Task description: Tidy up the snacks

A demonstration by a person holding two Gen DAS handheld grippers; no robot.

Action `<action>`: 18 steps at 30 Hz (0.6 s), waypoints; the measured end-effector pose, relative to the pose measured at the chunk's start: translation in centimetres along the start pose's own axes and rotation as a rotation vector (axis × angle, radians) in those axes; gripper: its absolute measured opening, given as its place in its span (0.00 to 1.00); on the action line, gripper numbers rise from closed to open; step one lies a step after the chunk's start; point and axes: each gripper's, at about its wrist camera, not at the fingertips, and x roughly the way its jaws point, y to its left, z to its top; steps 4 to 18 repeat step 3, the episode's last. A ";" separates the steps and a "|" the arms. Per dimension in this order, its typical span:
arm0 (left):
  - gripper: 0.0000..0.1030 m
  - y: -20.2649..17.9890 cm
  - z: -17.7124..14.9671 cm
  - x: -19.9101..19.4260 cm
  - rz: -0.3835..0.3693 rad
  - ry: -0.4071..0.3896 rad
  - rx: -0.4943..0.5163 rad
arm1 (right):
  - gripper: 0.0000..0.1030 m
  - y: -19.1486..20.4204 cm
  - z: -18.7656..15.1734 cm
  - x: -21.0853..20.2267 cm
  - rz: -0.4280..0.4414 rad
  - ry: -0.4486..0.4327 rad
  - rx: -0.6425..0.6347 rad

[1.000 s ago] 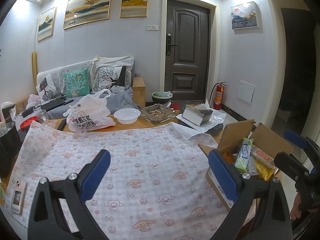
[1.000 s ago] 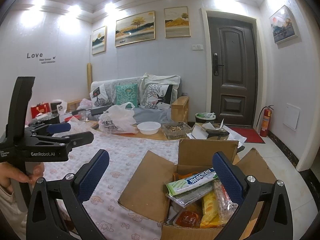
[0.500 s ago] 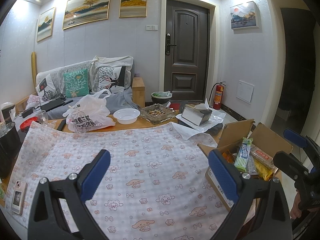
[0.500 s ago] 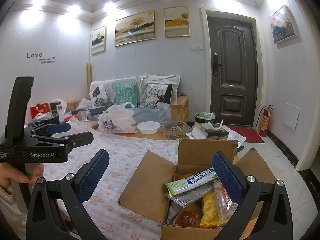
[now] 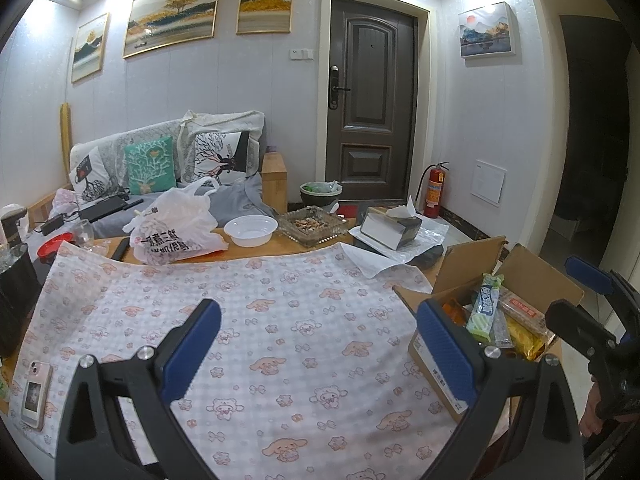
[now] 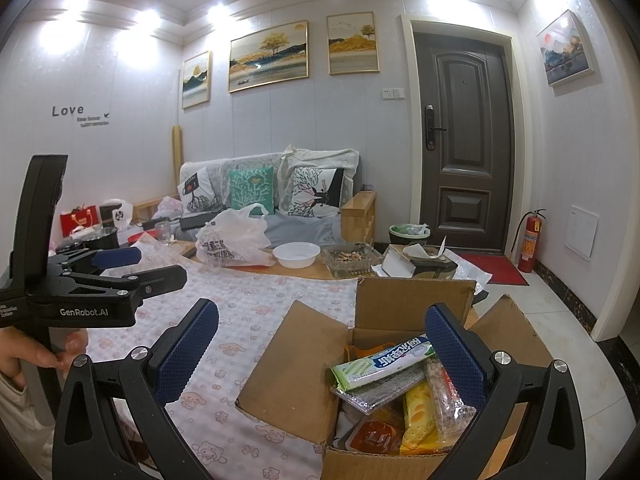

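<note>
Snack packets (image 6: 404, 392) stand loosely bundled inside the open cardboard box (image 6: 296, 372) at the surface (image 5: 248, 340) edge. Left tongs (image 5: 316, 344) and right tongs (image 6: 320, 352): both released, empty, hovering.

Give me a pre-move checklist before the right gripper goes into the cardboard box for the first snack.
1. Right gripper open and holding nothing: ok.
2. Left gripper open and holding nothing, above the patterned tablecloth: ok.
3. Cardboard box flaps folded out, snacks exposed: ok.
4. Green wafer pack lies on top of the other packs, nothing over it: ok.
5. Bare stretch of tablecloth left of the box for laying snacks out: ok.
6. Box fully supported by the table: cannot tell, it sits at the table's right edge and its underside is hidden.
</note>
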 end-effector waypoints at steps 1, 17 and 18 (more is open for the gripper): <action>0.95 0.1 0.0 0.0 -0.002 0.000 0.002 | 1.00 0.0 0.0 0.0 0.000 0.001 0.000; 0.95 0.1 0.0 0.0 -0.003 0.000 0.002 | 1.00 0.0 0.0 0.0 0.000 0.002 0.000; 0.95 0.1 0.0 0.0 -0.003 0.000 0.002 | 1.00 0.0 0.0 0.0 0.000 0.002 0.000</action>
